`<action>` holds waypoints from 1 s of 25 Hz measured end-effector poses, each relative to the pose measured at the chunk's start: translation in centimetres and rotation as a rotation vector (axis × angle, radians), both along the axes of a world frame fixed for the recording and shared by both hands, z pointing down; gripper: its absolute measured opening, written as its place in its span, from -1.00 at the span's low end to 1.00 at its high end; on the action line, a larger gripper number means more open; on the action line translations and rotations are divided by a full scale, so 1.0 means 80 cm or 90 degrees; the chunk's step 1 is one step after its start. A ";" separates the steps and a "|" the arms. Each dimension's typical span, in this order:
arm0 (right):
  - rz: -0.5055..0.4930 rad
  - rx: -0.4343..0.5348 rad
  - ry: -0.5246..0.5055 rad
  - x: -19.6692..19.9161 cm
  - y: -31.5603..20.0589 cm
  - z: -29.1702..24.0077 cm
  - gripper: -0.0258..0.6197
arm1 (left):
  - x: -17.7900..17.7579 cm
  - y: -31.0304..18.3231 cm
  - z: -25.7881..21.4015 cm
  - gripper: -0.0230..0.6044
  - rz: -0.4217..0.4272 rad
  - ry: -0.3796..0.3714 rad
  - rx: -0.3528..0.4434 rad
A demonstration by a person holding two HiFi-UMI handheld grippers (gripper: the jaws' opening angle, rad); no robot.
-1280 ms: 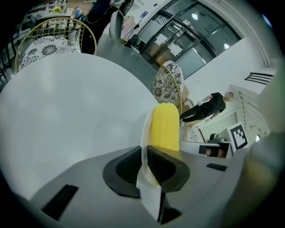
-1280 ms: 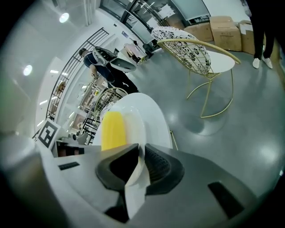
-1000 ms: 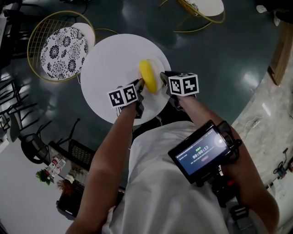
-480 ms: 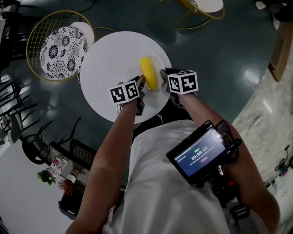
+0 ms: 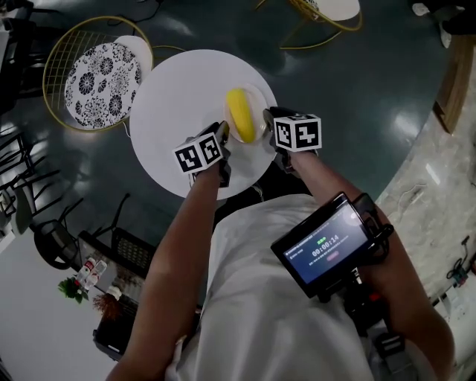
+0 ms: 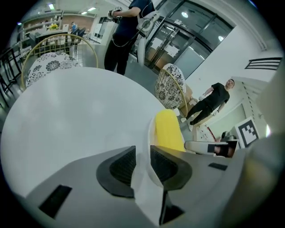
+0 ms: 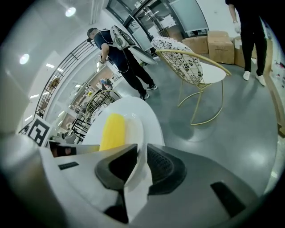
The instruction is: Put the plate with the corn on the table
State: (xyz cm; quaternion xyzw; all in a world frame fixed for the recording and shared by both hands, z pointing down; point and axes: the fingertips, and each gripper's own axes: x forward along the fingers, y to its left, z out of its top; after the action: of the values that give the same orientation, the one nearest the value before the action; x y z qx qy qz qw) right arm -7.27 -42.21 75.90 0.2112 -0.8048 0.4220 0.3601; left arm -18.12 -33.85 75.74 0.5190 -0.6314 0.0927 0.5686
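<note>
A white plate (image 5: 255,111) carrying a yellow corn cob (image 5: 239,115) sits low over the near right part of the round white table (image 5: 178,97); whether it touches the top I cannot tell. My left gripper (image 5: 222,136) is shut on the plate's near left rim, and my right gripper (image 5: 266,121) is shut on its right rim. In the left gripper view the rim (image 6: 141,176) is pinched between the dark pads, with the corn (image 6: 168,131) just beyond. The right gripper view shows the plate (image 7: 133,129), the corn (image 7: 112,130) and the pinched rim the same way.
A gold wire chair with a patterned cushion (image 5: 100,74) stands left of the table, another (image 5: 327,11) behind it. People stand beyond the table (image 6: 127,31) (image 7: 118,53). Cardboard boxes (image 7: 218,44) sit on the grey floor. A screen device (image 5: 323,249) hangs at the person's chest.
The plate with the corn has shifted a little farther over the table, and both grippers moved with it, keeping their hold on its rim.
</note>
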 end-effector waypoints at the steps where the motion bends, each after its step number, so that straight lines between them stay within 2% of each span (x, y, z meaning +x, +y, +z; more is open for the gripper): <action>1: 0.010 0.008 0.000 0.002 -0.003 -0.002 -0.78 | -0.007 0.002 -0.003 -0.67 -0.007 -0.013 0.004; 4: 0.033 0.023 -0.008 0.006 -0.010 -0.010 -0.78 | -0.019 0.009 -0.012 -0.67 -0.012 -0.037 0.016; 9: 0.036 0.042 -0.002 0.016 0.004 -0.023 -0.79 | -0.016 0.027 -0.028 -0.67 0.015 -0.053 0.030; 11: 0.039 0.045 -0.015 0.018 0.015 -0.031 -0.90 | -0.012 0.038 -0.035 -0.68 0.021 -0.057 0.040; 13: 0.044 0.046 -0.031 0.022 0.027 -0.040 -0.90 | -0.009 0.050 -0.044 -0.73 0.027 -0.063 0.050; 16: 0.055 0.051 -0.048 0.031 0.046 -0.056 -0.90 | -0.004 0.069 -0.063 -0.90 0.037 -0.072 0.073; 25: 0.065 0.085 -0.099 0.045 0.095 -0.118 -0.90 | 0.015 0.126 -0.123 -0.91 0.081 -0.081 0.151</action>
State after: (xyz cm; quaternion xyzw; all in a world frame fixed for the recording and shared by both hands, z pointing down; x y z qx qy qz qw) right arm -3.70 -34.64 66.42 0.2422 -0.8450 0.4001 0.2594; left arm -16.95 -23.79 65.91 0.6149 -0.6384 0.0859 0.4548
